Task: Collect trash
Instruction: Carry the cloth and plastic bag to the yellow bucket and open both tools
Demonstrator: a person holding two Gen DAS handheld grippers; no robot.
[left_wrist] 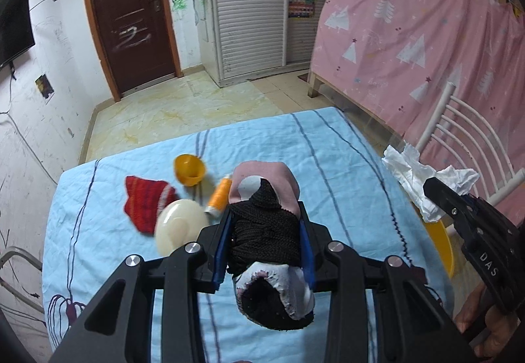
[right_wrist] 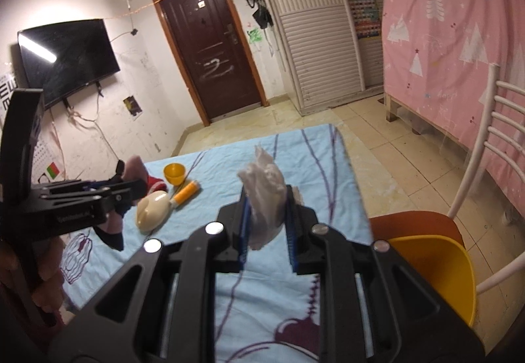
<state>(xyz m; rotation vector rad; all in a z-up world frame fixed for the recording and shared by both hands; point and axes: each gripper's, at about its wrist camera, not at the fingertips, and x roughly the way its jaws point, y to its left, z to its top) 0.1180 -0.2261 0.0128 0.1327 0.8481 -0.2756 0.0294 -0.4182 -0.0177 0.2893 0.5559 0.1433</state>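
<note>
So both hands are busy here. The left gripper (left_wrist: 265,218) is clamped around a bundle of cloth (left_wrist: 265,231), black knit in the middle with pink and white bits sticking out either end, held up above the table (left_wrist: 344,146). The right gripper (right_wrist: 267,215) has its blue-padded fingers (right_wrist: 290,215) squeezed onto a crumpled white tissue (right_wrist: 265,195), also lifted off the table and sitting over the right-hand side of it. From the left camera you can see that same tissue poking out of the right gripper out past the table's right edge, just above a yellow bin (right_wrist: 439,267).

The bin sits low beside the table on the right, right up against an orange chair seat (right_wrist: 416,225) with a white barred back.

The table has a light blue cloth with dark stripes on it. Lying there: a small orange cup (left_wrist: 189,170) tipped on its side, an orange tube (left_wrist: 218,195) near it, a red knitted thing (left_wrist: 146,202), and a cream-colored rounded plastic thing (left_wrist: 178,225) touching the red knit's edge. All of those sit on the left half, well apart from the tissue.

Behind it all there's a dark brown door (right_wrist: 210,54), a TV (right_wrist: 65,57) on the wall, and a pink curtain (right_wrist: 459,34) with white trees.
</note>
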